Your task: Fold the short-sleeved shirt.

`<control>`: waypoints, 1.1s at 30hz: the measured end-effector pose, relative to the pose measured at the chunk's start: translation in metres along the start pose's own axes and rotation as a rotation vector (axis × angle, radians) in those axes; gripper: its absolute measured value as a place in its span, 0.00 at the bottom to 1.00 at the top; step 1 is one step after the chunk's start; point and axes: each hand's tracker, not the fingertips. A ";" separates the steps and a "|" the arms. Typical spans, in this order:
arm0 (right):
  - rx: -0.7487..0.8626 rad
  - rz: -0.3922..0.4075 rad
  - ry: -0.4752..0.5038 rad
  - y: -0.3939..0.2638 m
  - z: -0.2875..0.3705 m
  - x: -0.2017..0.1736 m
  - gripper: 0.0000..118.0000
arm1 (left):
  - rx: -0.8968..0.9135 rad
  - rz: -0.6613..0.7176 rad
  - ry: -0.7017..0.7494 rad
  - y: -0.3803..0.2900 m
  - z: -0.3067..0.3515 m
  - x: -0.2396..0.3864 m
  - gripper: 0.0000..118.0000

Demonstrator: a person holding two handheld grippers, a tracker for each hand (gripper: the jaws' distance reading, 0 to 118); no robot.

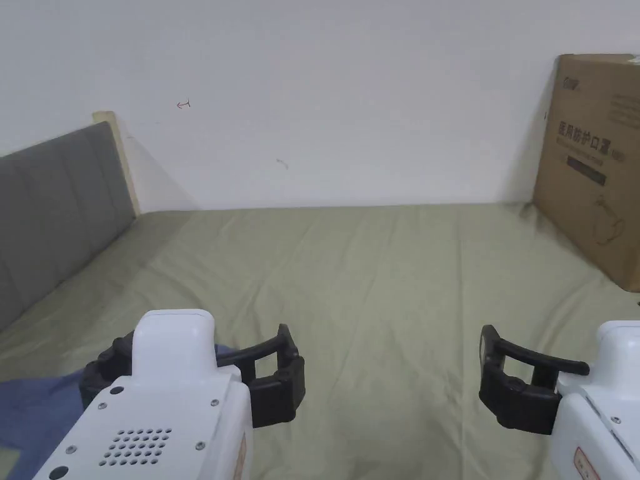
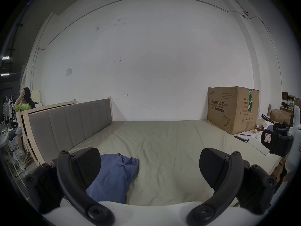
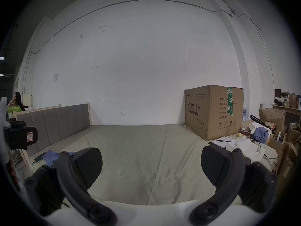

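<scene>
Loosely crumpled blue shirt (image 2: 117,175) lies on bed (image 2: 162,148); both claws spread wide, holding nothing

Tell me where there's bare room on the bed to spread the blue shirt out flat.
The middle of the green sheet is bare, from the grey headboard across to the cardboard box. The near left corner holds the crumpled blue shirt; beyond the box it is crowded with papers.

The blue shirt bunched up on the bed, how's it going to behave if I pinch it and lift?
The blue shirt lies in soft, crumpled folds on the bed sheet, so it will probably hang limp and unfurl unevenly. It looks thin, so likely light. A pinch from the left gripper, now open, may catch several layers at once.
</scene>
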 end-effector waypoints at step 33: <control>-0.067 -0.129 -0.070 -0.016 -0.019 0.014 1.00 | 0.012 0.020 -0.084 -0.010 -0.014 0.033 1.00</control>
